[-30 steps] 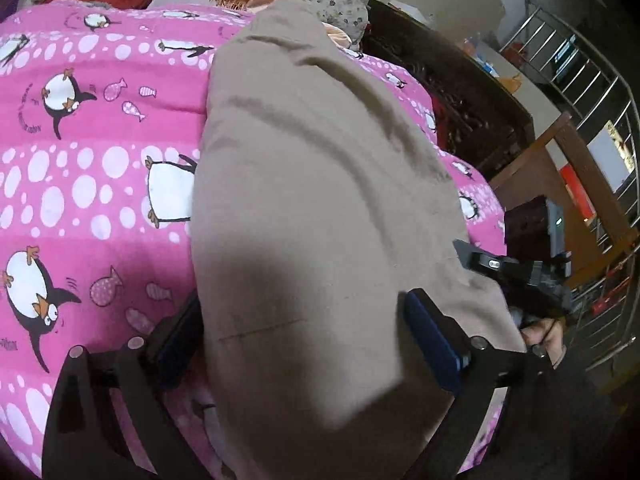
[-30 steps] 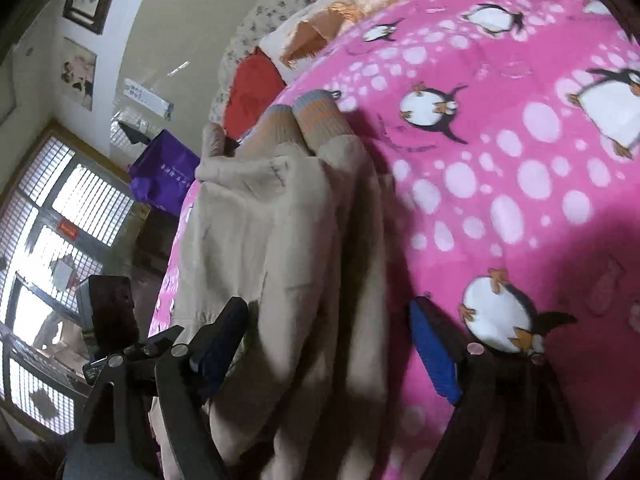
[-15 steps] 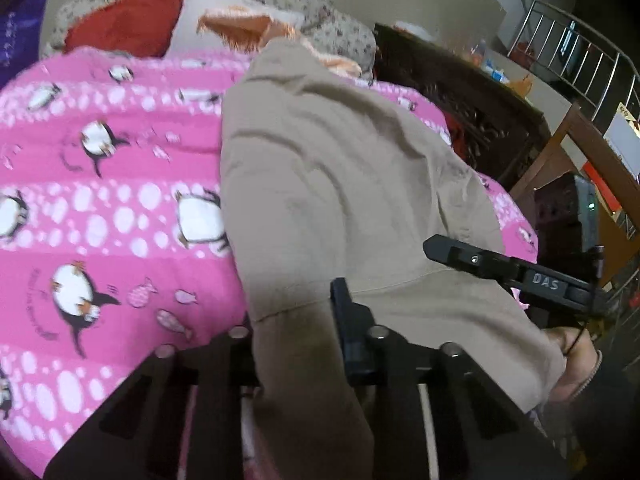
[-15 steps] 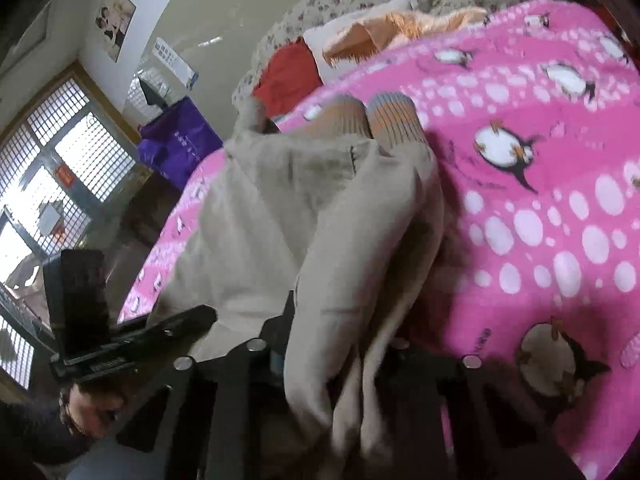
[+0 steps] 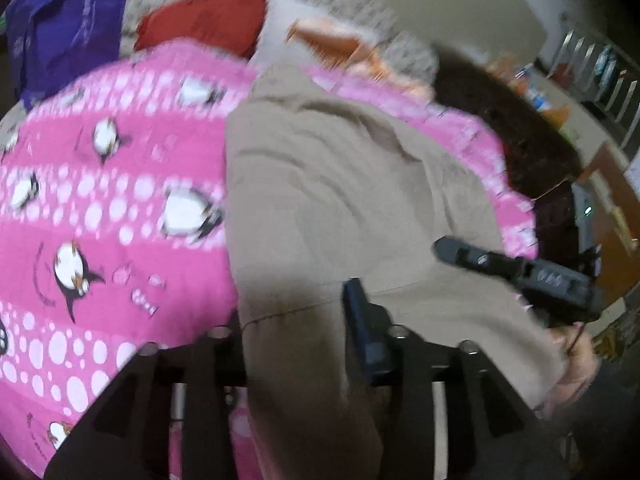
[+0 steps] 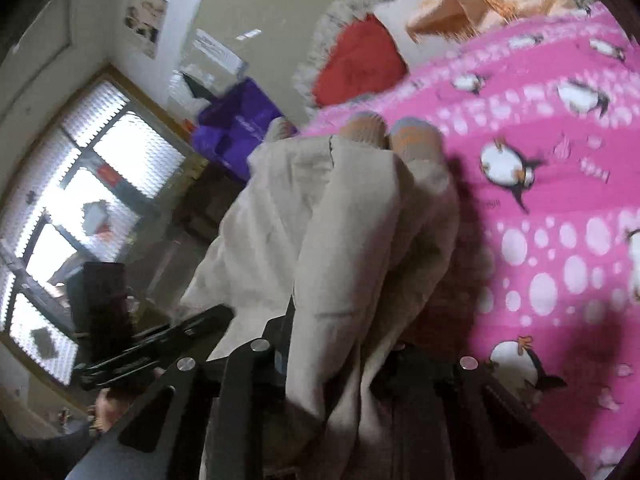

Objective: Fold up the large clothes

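Note:
A large beige garment [image 5: 340, 184] lies lengthwise on a pink penguin-print bed cover [image 5: 100, 200]. My left gripper [image 5: 294, 314] has the garment's near edge bunched between its fingers and lifted; the jaws are opening slightly, with the blue pad [image 5: 362, 320] still against the cloth. In the right wrist view the garment [image 6: 360, 220] rises in folds, and its orange-and-grey striped cuffs [image 6: 412, 136] lie at the far end. My right gripper [image 6: 344, 336] is shut on a thick fold of it. Each gripper also shows at the side of the other's view, the right gripper [image 5: 520, 276] and the left gripper [image 6: 152, 352].
At the head of the bed lie a red pillow [image 5: 208, 20], a white pillow and an orange cloth [image 5: 332, 40]. A purple bag [image 5: 60, 28] stands at the far left. Dark wooden furniture [image 5: 512, 140] runs along the bed's right side. A bright window [image 6: 80, 200] is on the left.
Both grippers went from wide open around the garment's near edge to closed on it. They then drew back and up, lifting that edge off the cover.

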Demonstrator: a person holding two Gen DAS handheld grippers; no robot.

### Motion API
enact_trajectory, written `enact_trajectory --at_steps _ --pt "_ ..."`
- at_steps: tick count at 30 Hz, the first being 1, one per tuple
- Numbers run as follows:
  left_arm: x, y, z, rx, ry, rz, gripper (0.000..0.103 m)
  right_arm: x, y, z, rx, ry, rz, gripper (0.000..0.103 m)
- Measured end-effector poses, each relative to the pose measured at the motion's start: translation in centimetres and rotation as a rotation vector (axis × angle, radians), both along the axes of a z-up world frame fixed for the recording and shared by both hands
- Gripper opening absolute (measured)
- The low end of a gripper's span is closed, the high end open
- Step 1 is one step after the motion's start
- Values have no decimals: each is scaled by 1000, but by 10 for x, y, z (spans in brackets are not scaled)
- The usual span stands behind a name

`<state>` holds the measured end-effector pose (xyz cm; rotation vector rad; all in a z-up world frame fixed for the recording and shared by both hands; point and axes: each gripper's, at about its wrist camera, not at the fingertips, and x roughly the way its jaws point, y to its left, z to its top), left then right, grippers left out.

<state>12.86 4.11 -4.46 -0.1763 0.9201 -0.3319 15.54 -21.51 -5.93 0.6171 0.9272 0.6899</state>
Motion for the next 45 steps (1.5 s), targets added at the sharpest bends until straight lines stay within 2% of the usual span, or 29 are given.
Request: enact_trajectory --at_steps 2,5,7,9,11,13,14,16,18,19,20,22,25,27,28,32,37,39,40,42,43,45 --pt "3 -5 -15 20 20 22 59 3 -6 -21 35 72 -30 37" --pt "-3 -16 -14 73 -13 60 62 -2 -13 -25 50 80 -47 39" --pt "-4 -24 -14 102 -15 74 62 -6 -16 -20 25 83 -39 41" --pt "0 -27 -14 98 -8 89 63 -11 -19 -7 -21 86 -47 42" --pt "-1 -24 -16 85 -1 102 63 -22 -20 22 -104 30 -66 42" --pt "-1 -18 -18 76 -2 102 64 -42 -17 62 -263 -80 -93 41" --pt "-2 -16 -18 75 -2 103 66 -54 -10 85 -328 -161 -87 38" --pt "-6 -13 -19 69 2 107 66 -78 11 118 -398 -287 -51 32" --pt "-8 -12 -19 68 5 108 66 -97 42 134 -478 -320 33 22" --pt "-8 -12 -19 70 5 107 66 -105 57 133 -517 -318 68 9" --pt "-8 -12 -19 73 4 106 66 -110 66 128 -534 -313 97 5" --pt "-7 -12 -19 76 5 106 67 -114 70 109 -566 -266 114 5" --pt "-8 -11 -19 72 7 109 73 -109 57 63 -613 -150 96 3" --pt "-8 -12 -22 62 14 109 75 -104 43 33 -538 -57 76 3" --pt "-8 -11 -23 51 19 115 75 -105 38 25 -492 -61 57 3" --pt "-12 -7 -31 15 12 138 77 -105 34 11 -442 -106 12 1" --pt "-40 -10 -23 13 -3 111 75 -109 30 14 -414 -76 2 2" --pt "-47 -5 -10 14 -33 113 74 -103 28 26 -393 -4 12 4" --pt "-49 2 2 6 -62 134 74 -100 25 38 -393 2 10 5" --pt "-45 10 20 -34 -96 152 74 -99 18 69 -391 -74 -57 9" --pt "-39 12 31 -50 -115 161 74 -94 15 94 -390 -123 -129 14" --pt "-22 6 46 -38 -139 162 74 -82 16 120 -372 -142 -216 18"
